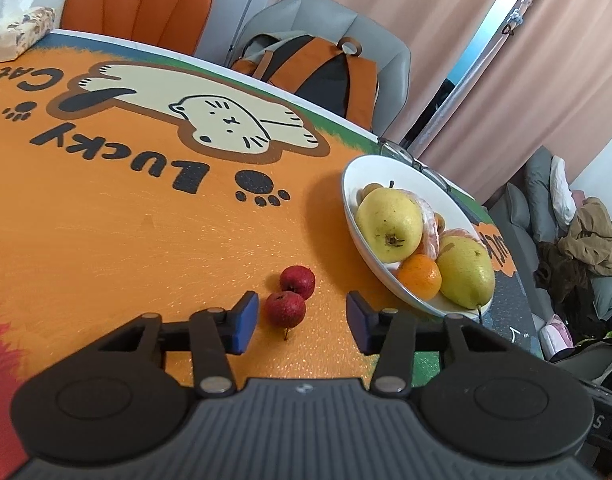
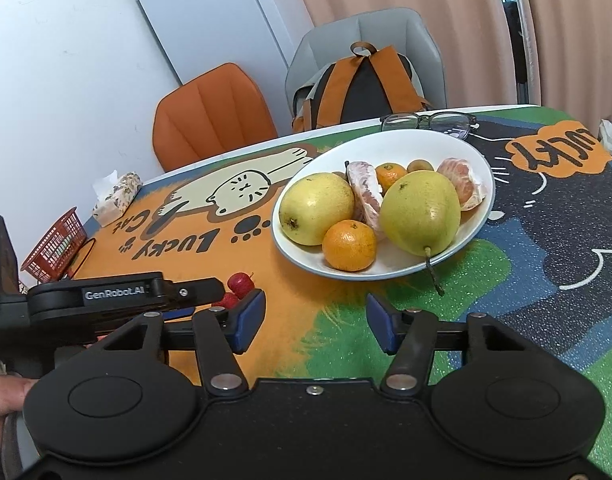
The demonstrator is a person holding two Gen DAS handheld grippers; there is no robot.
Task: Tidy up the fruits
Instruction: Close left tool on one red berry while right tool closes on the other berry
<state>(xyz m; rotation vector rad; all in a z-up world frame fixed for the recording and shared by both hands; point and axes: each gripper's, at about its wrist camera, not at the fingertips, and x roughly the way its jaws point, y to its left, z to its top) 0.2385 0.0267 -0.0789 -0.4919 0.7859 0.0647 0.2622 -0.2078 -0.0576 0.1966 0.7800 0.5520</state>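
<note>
Two small red fruits lie loose on the orange table mat: the near one (image 1: 285, 309) sits between my left gripper's (image 1: 303, 322) open blue pads, toward the left pad, and the far one (image 1: 297, 281) touches it just beyond. A white bowl (image 1: 356, 216) to the right holds two yellow pears (image 1: 388, 224), a small orange (image 1: 419, 277) and peeled citrus pieces. In the right wrist view my right gripper (image 2: 316, 328) is open and empty in front of the bowl (image 2: 480, 164). The left gripper's body (image 2: 118, 294) reaches in from the left and partly hides the red fruits (image 2: 240, 283).
Eyeglasses (image 2: 428, 122) lie behind the bowl at the table's far edge. A tissue box (image 2: 116, 198) and a red basket (image 2: 56, 246) stand at the left end. An orange chair (image 2: 212, 114) and a grey chair with a backpack (image 2: 364, 80) stand behind the table.
</note>
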